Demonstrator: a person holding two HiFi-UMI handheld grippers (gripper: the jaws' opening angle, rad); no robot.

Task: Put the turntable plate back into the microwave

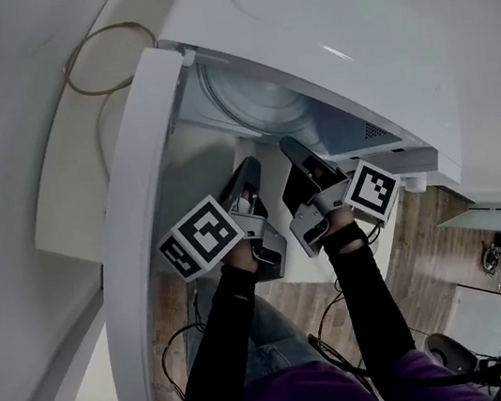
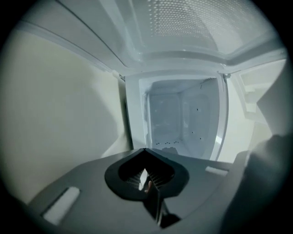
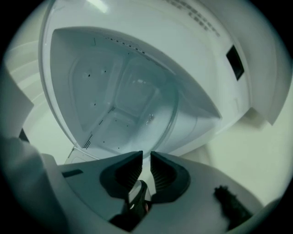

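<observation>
Microwave: a white microwave (image 1: 345, 26) is sitting at the top right of the head view, and its door (image 1: 139, 213) is standing swung wide open to the left.
Cavity: the cavity (image 2: 183, 119) is showing bare white walls and a floor with small dark dots; I cannot tell whether a ring or hub is sitting on that floor.
Glass plate: the glass plate (image 1: 248, 100) is hanging tilted at the mouth of the cavity, not lying flat on its floor. In the right gripper view the glass plate (image 3: 137, 91) is filling most of the frame, and the cavity walls are showing through it.
Right gripper: the right gripper (image 1: 292, 154) is reaching to the near edge of the glass plate. In its own view the right gripper (image 3: 146, 157) is keeping its jaws at a narrow gap, pinching the plate's near rim where the curved edge is running down between them.
Left gripper: the left gripper (image 1: 247, 169) is hanging just beside the right one, between it and the open door. In its own view the left gripper (image 2: 144, 151) is showing its jaws fully together with nothing between them, pointing towards the cavity.
Arms: black sleeves (image 1: 227, 342) are reaching up from the bottom edge to both grippers.
Surroundings: a looped cable (image 1: 103, 58) is lying on the pale worktop (image 1: 71, 206) to the left of the door, and a wooden floor (image 1: 429, 241) is showing below the microwave.
</observation>
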